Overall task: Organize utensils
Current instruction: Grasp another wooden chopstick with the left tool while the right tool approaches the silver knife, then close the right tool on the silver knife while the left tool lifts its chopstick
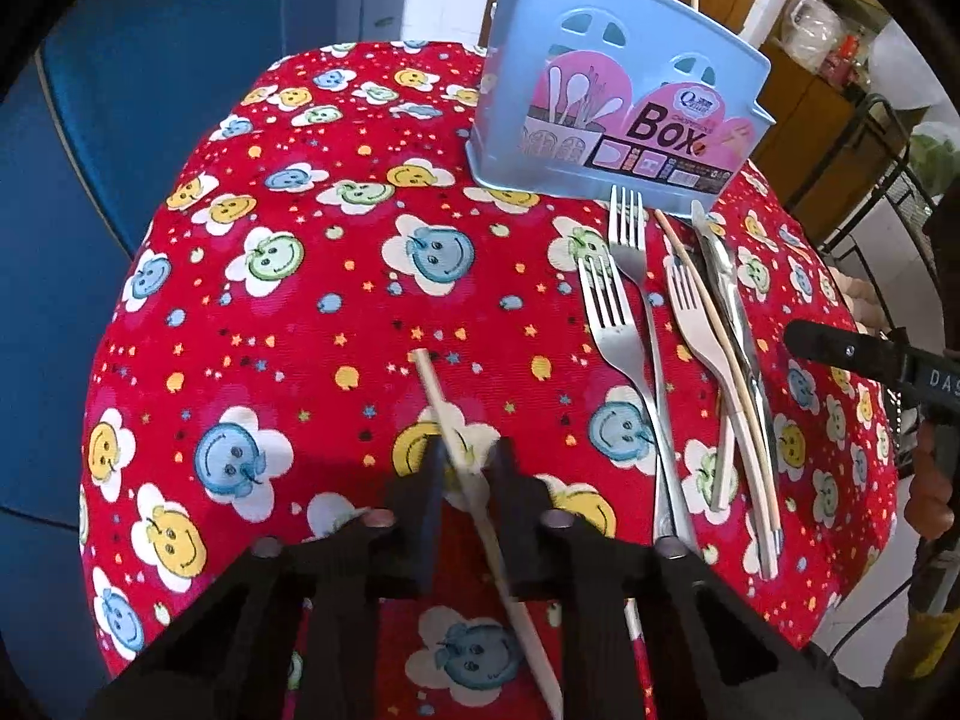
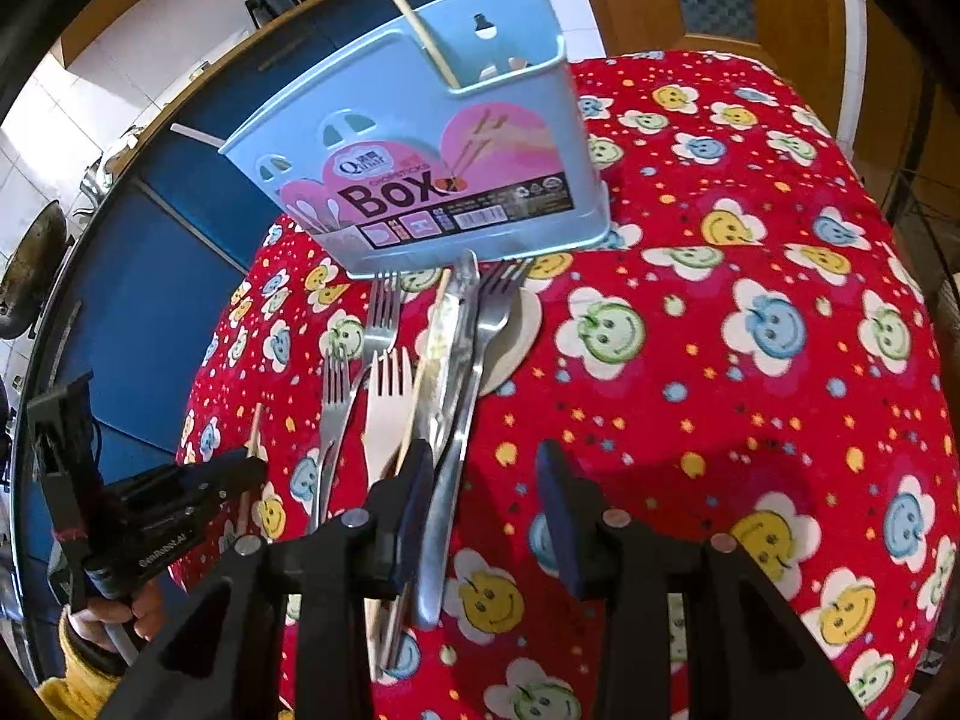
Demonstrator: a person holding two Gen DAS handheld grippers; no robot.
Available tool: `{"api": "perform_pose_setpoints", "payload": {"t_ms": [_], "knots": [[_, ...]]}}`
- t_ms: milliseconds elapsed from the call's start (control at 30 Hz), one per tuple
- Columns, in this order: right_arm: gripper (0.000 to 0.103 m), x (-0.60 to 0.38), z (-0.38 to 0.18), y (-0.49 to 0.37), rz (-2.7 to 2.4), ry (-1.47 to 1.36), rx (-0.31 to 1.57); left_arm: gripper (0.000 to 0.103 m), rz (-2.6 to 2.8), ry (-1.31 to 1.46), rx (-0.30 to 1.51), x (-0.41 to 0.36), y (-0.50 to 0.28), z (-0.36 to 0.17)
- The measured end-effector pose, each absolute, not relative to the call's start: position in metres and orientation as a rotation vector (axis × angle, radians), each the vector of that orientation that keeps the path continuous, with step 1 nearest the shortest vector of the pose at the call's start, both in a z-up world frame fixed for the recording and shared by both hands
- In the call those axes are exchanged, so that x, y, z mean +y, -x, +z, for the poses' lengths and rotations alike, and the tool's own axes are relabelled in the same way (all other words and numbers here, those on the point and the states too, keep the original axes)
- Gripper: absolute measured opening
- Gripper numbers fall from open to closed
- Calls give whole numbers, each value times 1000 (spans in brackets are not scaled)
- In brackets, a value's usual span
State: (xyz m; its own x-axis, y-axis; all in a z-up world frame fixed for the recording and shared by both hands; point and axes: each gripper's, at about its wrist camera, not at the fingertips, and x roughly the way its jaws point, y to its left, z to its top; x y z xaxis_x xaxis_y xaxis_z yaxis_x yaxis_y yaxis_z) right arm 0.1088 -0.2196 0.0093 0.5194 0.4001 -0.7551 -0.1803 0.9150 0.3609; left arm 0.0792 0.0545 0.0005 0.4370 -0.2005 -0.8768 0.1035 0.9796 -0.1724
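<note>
A pale chopstick [image 1: 438, 396] lies on the red smiley-face tablecloth [image 1: 300, 300], and my left gripper [image 1: 471, 456] is shut on it near its middle. A light blue utensil box [image 1: 600, 96] stands at the far side of the table, with one chopstick [image 2: 414, 18] upright inside it. In front of the box [image 2: 420, 180] lies a pile of steel forks [image 2: 378, 324], a cream plastic fork [image 2: 387, 408], a knife [image 2: 447, 336] and another chopstick. My right gripper [image 2: 486, 492] hangs open just over the pile's handles, its left finger beside the knife handle.
A round cream spoon bowl [image 2: 519, 330] sticks out from under the pile. The round table drops off on all sides. Blue cabinets [image 1: 150, 90] stand to the left, a dark wire rack [image 1: 870, 192] to the right. A hand in a yellow sleeve [image 2: 78, 642] holds the left gripper.
</note>
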Motion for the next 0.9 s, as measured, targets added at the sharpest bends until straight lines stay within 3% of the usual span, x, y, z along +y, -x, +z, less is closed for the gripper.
{"api": "perform_pose_setpoints", "payload": {"t_ms": [200,533,833,900], "knots": [[37,-213,10,-122,382,-258,973,4,-206,155,1066,62,-83,4],[20,-203,0,-136,388,-258,1022,4,-229,172,979,64,-85,20],[16,-195,0,-146,381,-208,1021,4,-244,182,944,64,-84,26],[10,-195,2,-145,385,-201,1011,4,-245,188,939,65,-84,27]]}}
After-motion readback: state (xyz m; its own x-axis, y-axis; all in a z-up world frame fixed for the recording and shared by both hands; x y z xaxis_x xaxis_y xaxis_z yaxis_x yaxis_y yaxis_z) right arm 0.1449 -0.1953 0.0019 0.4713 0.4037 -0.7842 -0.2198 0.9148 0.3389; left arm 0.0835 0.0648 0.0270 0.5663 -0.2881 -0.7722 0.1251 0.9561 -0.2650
